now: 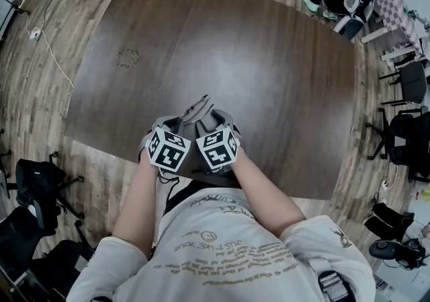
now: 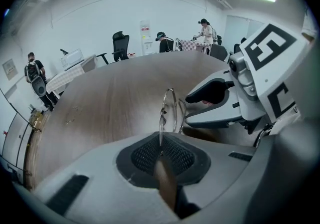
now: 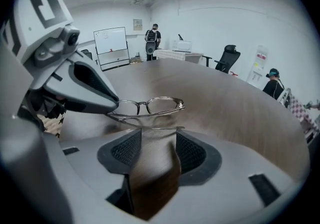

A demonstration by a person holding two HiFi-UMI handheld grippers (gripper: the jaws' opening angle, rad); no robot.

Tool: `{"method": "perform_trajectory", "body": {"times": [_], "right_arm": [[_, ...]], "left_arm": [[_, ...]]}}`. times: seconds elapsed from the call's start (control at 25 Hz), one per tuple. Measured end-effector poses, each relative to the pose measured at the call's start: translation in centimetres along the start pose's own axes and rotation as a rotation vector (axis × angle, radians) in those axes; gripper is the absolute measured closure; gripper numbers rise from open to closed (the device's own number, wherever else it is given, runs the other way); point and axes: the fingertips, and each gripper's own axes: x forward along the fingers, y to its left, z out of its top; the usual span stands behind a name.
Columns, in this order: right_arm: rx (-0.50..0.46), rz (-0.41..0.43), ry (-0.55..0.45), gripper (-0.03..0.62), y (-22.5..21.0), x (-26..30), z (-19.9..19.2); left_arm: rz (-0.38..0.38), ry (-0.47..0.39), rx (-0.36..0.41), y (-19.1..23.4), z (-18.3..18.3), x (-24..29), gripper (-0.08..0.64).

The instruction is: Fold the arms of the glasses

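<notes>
no legible txt; shirt print too blurry

My left gripper has its jaws closed together on the glasses, whose thin metal frame stands up edge-on from between the meshed pads, above the brown table. Just to the right, my right gripper reaches in with its jaws apart, close beside the lens rim, its marker cube behind. People and office chairs stand beyond the table's far edge.

A dark table stands on plank floor, black chairs around, seemingly a whiteboard beyond.
</notes>
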Motion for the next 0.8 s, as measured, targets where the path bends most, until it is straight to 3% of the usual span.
{"method": "perform_trajectory", "body": {"times": [0.4,0.8], "right_arm": [[0.098,0.014,0.013,0.382,-0.44,0.78,0.41],[0.116,0.001,0.013,0.382,-0.71,0.88,0.45]], "left_arm": [[-0.002,0.007,0.024,-0.43,0.03,-0.01,0.529],[-0.015,0.014,0.03,-0.65,0.05,0.07,0.528]]}}
